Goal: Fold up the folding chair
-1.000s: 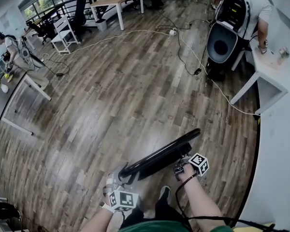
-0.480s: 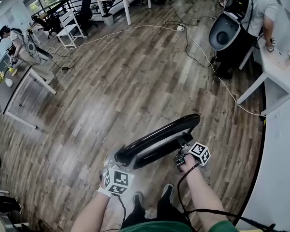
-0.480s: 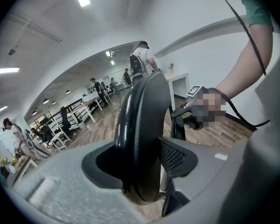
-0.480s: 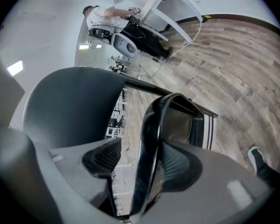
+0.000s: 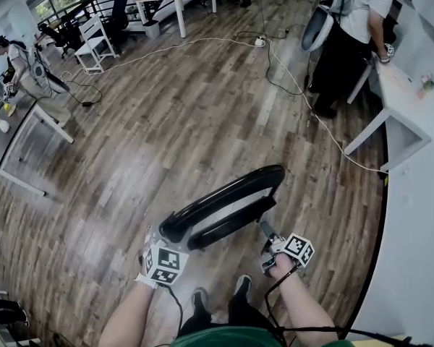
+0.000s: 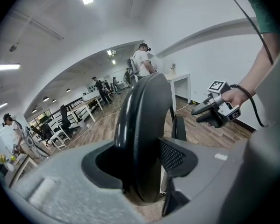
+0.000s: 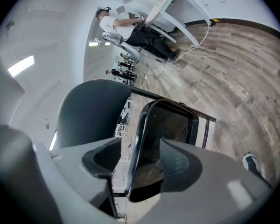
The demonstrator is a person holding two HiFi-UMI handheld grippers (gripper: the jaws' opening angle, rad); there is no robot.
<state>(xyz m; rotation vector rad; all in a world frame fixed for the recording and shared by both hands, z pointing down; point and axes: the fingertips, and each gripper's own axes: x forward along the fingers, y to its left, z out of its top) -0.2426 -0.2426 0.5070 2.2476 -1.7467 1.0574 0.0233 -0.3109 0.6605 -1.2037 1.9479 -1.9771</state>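
The black folding chair stands in front of my feet, its curved backrest (image 5: 224,192) above the seat (image 5: 228,225). My left gripper (image 5: 163,255) is at the backrest's left end. In the left gripper view the backrest's rim (image 6: 144,125) fills the space between the jaws, and the left gripper (image 6: 140,160) is shut on it. My right gripper (image 5: 269,238) is at the seat's right end. In the right gripper view the seat's edge (image 7: 163,139) lies between the jaws of the right gripper (image 7: 142,162), which are closing, with a gap still showing on the left side.
A white desk (image 5: 390,100) stands at the right with a person (image 5: 354,20) beside it. A white cable (image 5: 202,48) runs across the wood floor. Another desk (image 5: 29,132) and a person (image 5: 22,67) are at the far left. My shoes (image 5: 242,286) are just behind the chair.
My left gripper has moved left with the backrest's end. Backrest and seat now show as two separate bars with a gap. The right gripper has drawn back toward me, off the seat's end.
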